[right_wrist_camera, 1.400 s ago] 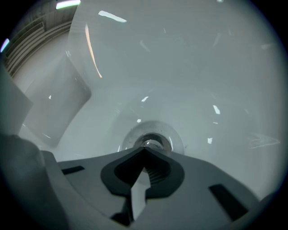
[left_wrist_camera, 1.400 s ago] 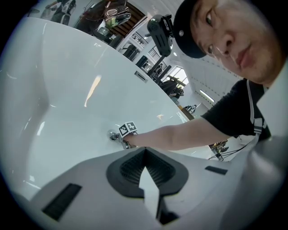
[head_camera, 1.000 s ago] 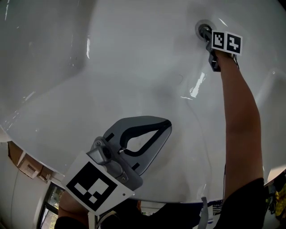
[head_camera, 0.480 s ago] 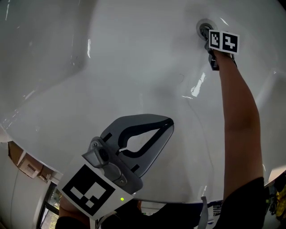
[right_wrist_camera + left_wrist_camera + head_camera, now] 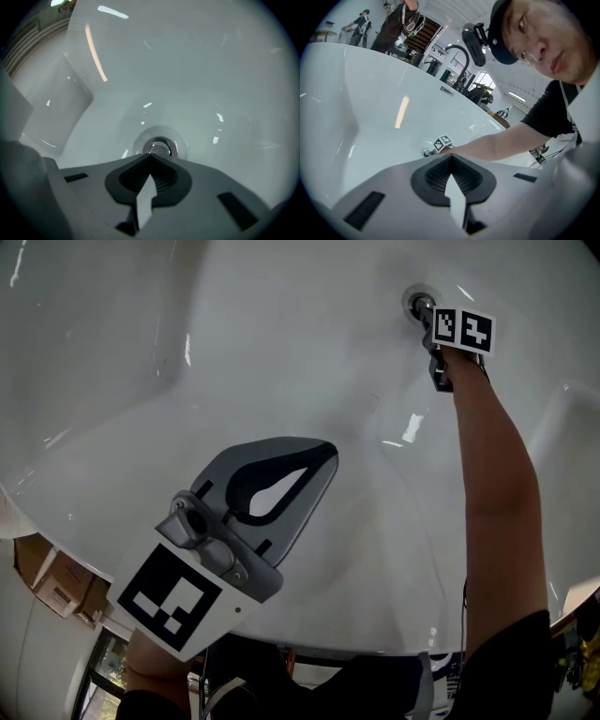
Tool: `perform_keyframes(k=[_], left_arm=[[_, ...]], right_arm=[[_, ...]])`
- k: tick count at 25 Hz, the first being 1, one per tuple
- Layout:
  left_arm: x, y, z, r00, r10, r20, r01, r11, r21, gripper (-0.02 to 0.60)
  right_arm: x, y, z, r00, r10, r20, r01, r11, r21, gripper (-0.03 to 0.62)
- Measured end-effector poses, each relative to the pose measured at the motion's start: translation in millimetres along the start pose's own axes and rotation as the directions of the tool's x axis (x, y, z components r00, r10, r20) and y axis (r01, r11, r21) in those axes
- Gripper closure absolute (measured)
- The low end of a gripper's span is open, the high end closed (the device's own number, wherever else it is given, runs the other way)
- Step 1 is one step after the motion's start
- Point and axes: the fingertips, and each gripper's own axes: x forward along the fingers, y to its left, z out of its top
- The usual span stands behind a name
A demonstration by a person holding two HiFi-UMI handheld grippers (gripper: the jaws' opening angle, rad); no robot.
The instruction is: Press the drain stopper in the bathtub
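- Right gripper (image 5: 423,307): jaws together, nothing between them. Tips sit at the near edge of the drain stopper (image 5: 414,300); I can't tell whether they touch it.
- Right gripper view: the closed tips (image 5: 150,155) overlap the lower rim of the chrome drain stopper (image 5: 159,147). The stopper sits in its round recess in the tub floor.
- Left gripper (image 5: 317,456): jaws also together, holding nothing. It hovers over the near slope of the bathtub (image 5: 281,362), well apart from the drain.
- Left gripper view: the closed tips (image 5: 451,156) point across the tub. The right gripper's marker cube (image 5: 443,142) and the drain stopper (image 5: 426,153) show small beyond them.
- Room: bare white tub surface lies between the two grippers. All round the stopper the floor is smooth and open (image 5: 211,75).
- Edges: an inner corner step is on the left tub wall (image 5: 180,357). The near tub rim (image 5: 375,648) runs along the bottom of the head view.
- The right forearm (image 5: 497,474) reaches over that rim, down to the drain.
- Cardboard boxes (image 5: 54,582) sit outside the tub, lower left.
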Motion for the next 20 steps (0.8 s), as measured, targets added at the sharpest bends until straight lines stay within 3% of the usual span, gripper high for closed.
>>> perform_keyframes(k=[5, 11, 20], left_arm=[[3, 25, 1, 0.995, 0.041, 0.087, -0.044, 0.999, 0.030, 0.574], [2, 36, -18, 0.992, 0.098, 0.083, -0.104, 0.992, 0.068, 0.574], [-27, -30, 25, 0.993, 0.042, 0.114, -0.049, 0.997, 0.065, 0.574]], right_arm=[[-46, 18, 4, 0.996, 0.076, 0.051, -0.075, 0.997, -0.019, 0.583], [-127, 36, 1, 0.991, 0.111, 0.073, -0.110, 0.994, -0.023, 0.583], [-293, 77, 18, 0.949, 0.202, 0.240, -0.192, 0.979, -0.065, 0.583]])
